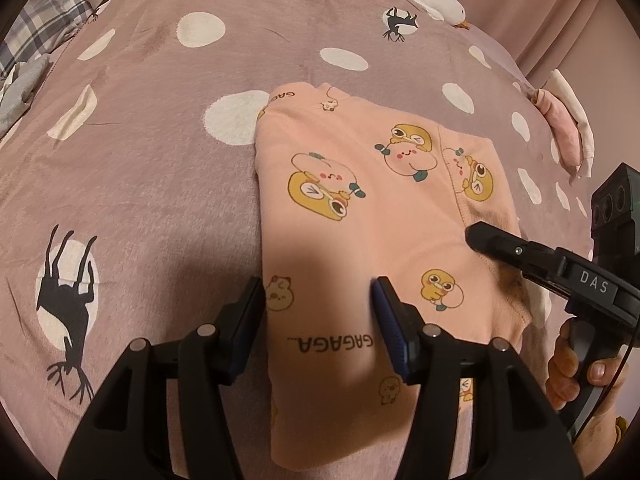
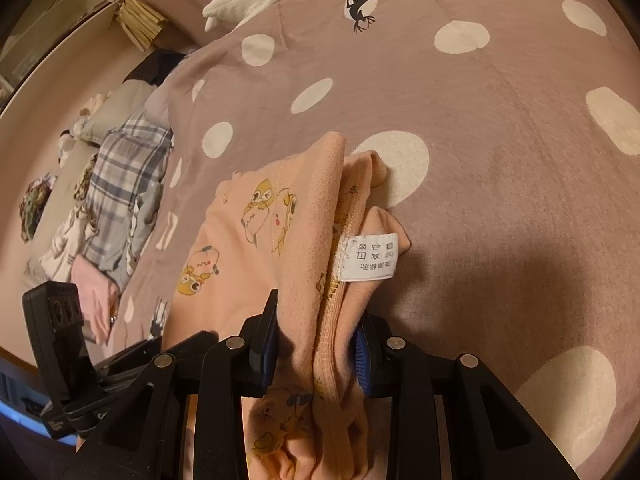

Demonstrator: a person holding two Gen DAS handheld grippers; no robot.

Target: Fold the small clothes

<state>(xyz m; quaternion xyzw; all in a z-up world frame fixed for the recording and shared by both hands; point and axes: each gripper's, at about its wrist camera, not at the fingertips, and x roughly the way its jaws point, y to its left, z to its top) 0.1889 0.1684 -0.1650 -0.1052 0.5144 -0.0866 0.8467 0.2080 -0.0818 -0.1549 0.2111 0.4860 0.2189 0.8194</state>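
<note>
A small peach garment (image 1: 360,216) printed with cartoon ducks lies partly folded on the mauve polka-dot blanket (image 1: 152,160). My left gripper (image 1: 318,324) is open and hovers just above the garment's near part, its jaws straddling the "GAGAGA" print. My right gripper (image 2: 316,352) is shut on the garment's bunched hem (image 2: 320,280), near the white care label (image 2: 370,258). In the left wrist view the right gripper's fingers (image 1: 486,236) rest on the garment's right edge.
A plaid cloth (image 2: 120,184) and a pile of clothes lie at the bed's far left. A folded pink item (image 1: 568,132) sits at the right blanket edge. A white plush goose (image 1: 448,6) lies at the far end. Books (image 2: 140,24) stand against the wall.
</note>
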